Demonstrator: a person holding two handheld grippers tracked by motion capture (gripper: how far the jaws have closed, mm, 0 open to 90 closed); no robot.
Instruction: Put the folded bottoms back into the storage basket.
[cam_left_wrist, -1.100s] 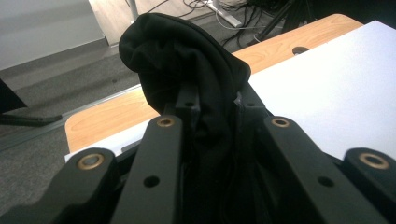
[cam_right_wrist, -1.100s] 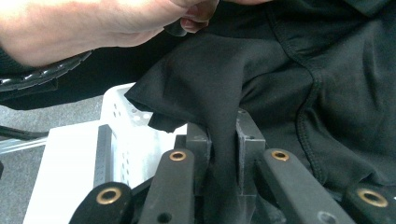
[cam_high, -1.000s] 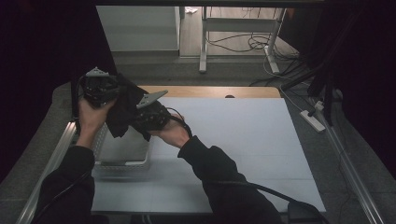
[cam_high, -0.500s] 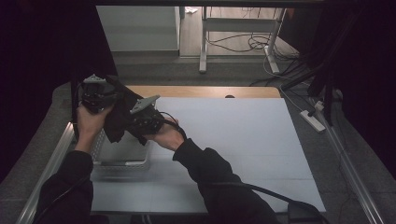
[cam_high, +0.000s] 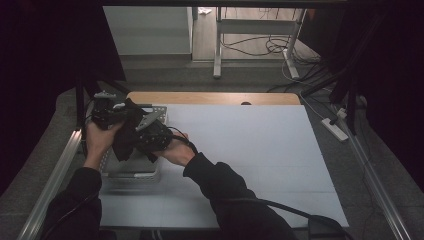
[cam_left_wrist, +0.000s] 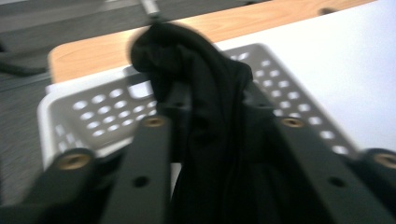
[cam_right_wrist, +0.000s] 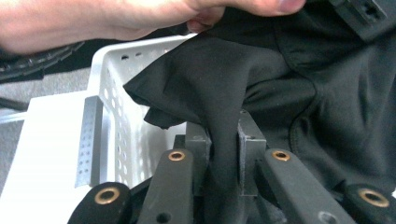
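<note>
We hold a black cloth between our two grippers, above the white basket at the left side of the table. Compared with a second ago, both grippers have moved a little to the far left: the cloth was then hanging more toward the near edge of the basket, and now it hangs over the middle of it. The hands are also closer together than before. We judge from this that the cloth is being carried over the basket, either to put it in or just lifted out of it; the pictures do not tell us which.

The left gripper is closed on the cloth. In the left gripper view the cloth runs up between the two jaws and bunches above them. The right gripper is also closed on it: in the right gripper view a fold of cloth is pinched tightly between the jaws, which stand almost together.

The basket has perforated walls and sits at the far left of the white sheet, near the wooden edge. The parts of its inside that we can see look empty, but the cloth covers much of it, so we cannot be sure. The cloth seems not to touch the bottom.
</note>
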